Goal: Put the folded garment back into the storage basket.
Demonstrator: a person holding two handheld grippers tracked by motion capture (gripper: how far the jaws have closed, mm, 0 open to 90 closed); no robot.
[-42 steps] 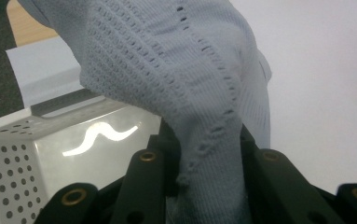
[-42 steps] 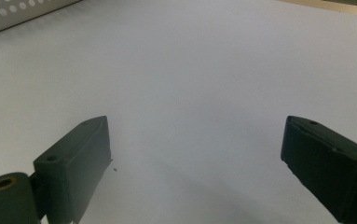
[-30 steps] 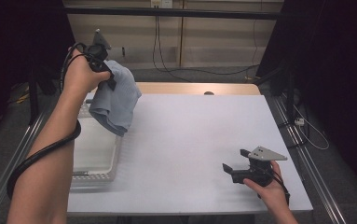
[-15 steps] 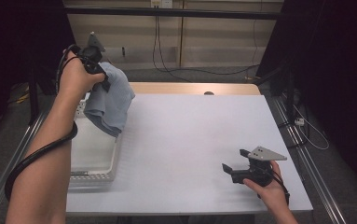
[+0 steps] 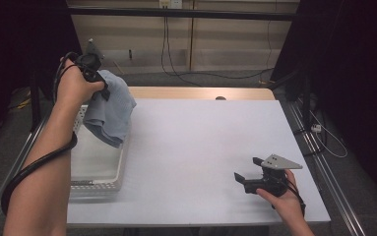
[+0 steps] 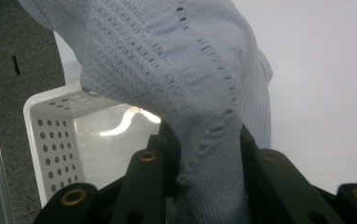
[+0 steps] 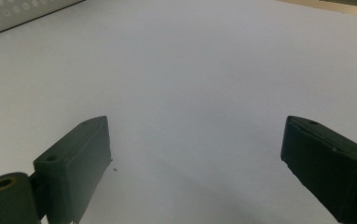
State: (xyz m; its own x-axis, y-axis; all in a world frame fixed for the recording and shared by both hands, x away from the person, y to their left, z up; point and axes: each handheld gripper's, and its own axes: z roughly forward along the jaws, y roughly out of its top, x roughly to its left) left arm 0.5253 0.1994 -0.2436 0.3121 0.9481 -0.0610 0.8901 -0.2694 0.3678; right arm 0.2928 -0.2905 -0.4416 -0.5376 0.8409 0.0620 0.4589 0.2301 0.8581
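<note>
While the white table (image 5: 201, 147) takes most of the high view, what matters for us happens at its left edge, where the white perforated basket (image 5: 97, 172) stands with its long side running away from the person. We see it again in the left gripper view (image 6: 50, 140), below and to the left of the jaws, and as far as we can see nothing lies inside it.

We hold the blue-grey knitted cloth (image 5: 109, 110) in the left gripper (image 5: 95, 78), raised in the air. The cloth hangs down from the jaws as a long drape, so its long axis is vertical, and its lowest corner points to the far right part of the basket, near the rim next to the table. In the left gripper view the jaws are closed on a bunched fold of the cloth (image 6: 204, 93), which rises between them. We judge that the cloth is above the basket's right wall more than above its middle, so for lowering it inside, the hand would need to go a little to the left first.

Our right gripper (image 5: 247, 179) rests low at the near right of the table, well apart from the basket. Its jaws stand wide apart with only bare table between them, so the left hand is clearly the nearer one.
</note>
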